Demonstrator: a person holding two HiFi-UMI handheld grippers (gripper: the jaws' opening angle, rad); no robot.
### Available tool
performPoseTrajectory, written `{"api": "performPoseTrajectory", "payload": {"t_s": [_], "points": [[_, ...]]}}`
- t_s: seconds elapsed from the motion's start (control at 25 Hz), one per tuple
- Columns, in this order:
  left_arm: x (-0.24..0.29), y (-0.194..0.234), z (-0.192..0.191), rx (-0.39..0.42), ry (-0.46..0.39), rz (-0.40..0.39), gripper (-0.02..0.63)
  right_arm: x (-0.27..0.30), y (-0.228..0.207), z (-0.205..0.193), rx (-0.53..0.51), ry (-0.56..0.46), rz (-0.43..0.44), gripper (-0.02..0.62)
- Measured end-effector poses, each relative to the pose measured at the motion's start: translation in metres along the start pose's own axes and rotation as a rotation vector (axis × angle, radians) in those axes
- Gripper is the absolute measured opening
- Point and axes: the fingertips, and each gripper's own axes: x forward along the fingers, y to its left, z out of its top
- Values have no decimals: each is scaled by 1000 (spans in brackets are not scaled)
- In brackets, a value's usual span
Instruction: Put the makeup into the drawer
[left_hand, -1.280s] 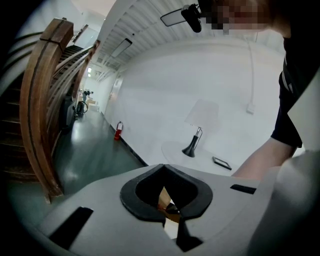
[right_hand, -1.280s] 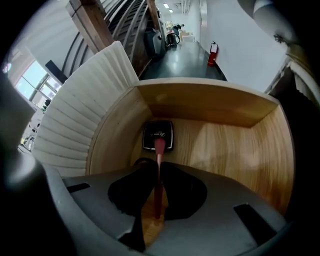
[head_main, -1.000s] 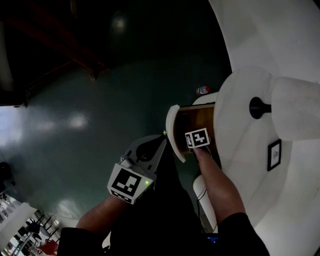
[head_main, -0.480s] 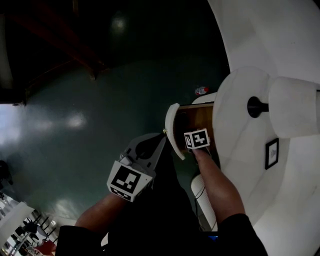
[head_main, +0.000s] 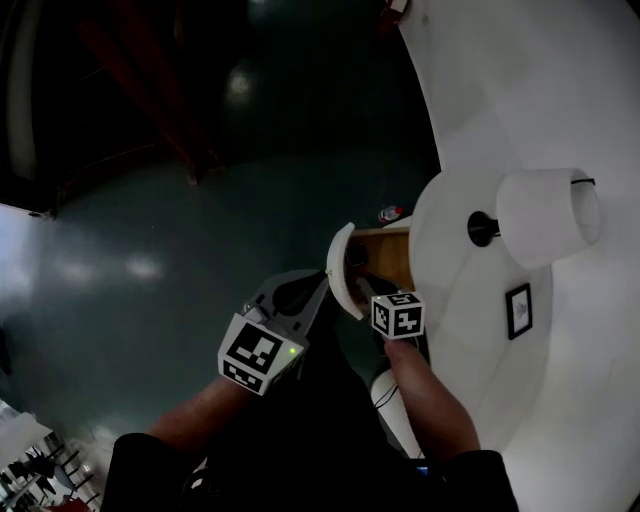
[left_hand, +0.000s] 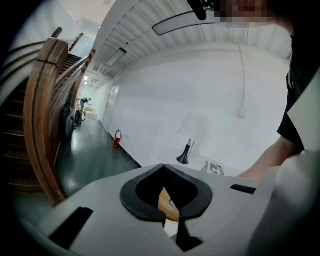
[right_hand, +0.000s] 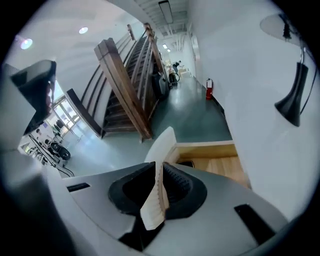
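Had the right claw (right_hand: 156, 167) closed down to a thin slit, with nothing pinched in it. Pointed it steeply down, right over the near end of the white drawer front (right_hand: 164, 141), so that the front showed through the slit and past the tips. Had the drawer (right_hand: 220, 171) pulled open. Could see the makeup (right_hand: 187, 163), a small dark thing, lying flat inside on the wooden bottom, at the edge just behind the drawer front. Held the left claw (left_hand: 164, 170) on the outer side of the drawer front, near it but not touching, with its tips together and empty. Could see the person's bare right arm (head_main: 425, 390) reaching along the side of the round white table (head_main: 445, 300). Found a lamp (head_main: 545, 215) with a white shade standing on the table top, toward its far edge, and a little framed picture (head_main: 518, 310) toward the edge away from the drawer. Beyond all that, saw a shiny green floor (head_main: 150, 260), a wooden staircase (right_hand: 127, 80) and a red fire extinguisher (right_hand: 209, 89) far off on that floor.
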Motion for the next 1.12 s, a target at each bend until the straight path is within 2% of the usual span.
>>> {"api": "performPoseTrajectory", "payload": {"t_s": [0.28, 0.56, 0.72, 0.88, 1.12], "points": [[-24, -32, 17, 38, -2, -102, 11, -101, 35, 38, 40, -206, -2, 46], [-18, -68, 42, 80, -29, -210, 11, -193, 50, 35, 139, -360, -7, 31], [-19, -102, 55, 101, -36, -286, 11, -246, 55, 18, 189, -447, -21, 25], [-25, -160, 60, 125, -32, -367, 11, -310, 50, -10, 218, -547, -82, 21], [-38, -264, 55, 171, -52, -459, 11, -411, 49, -83, 238, -685, -204, 18]]}}
